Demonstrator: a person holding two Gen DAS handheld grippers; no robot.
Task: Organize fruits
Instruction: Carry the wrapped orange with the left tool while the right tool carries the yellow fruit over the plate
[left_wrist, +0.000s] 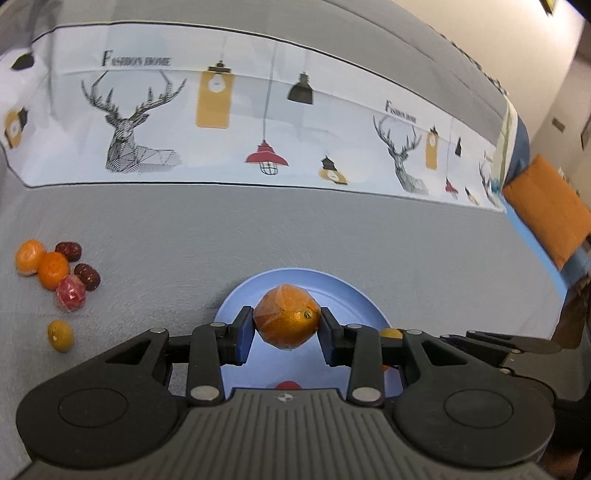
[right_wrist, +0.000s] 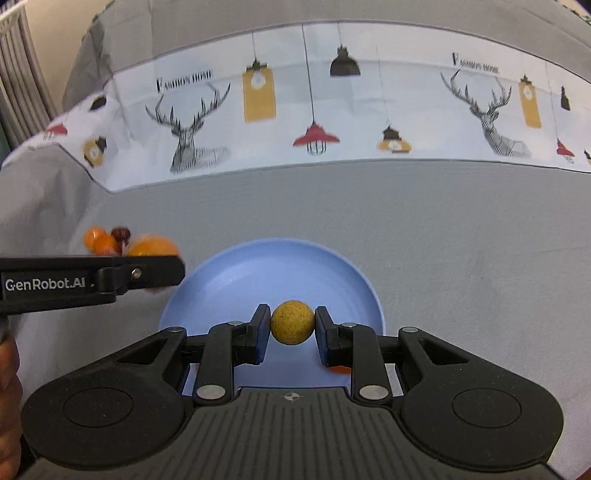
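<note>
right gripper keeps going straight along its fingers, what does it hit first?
Probably the blue plate: the right gripper, shut on the yellow ball, points down at its bare surface. Depth is unclear.

even, bright indoor light, soft shadows, strong fisheye bending, slight blur toward edges
</note>
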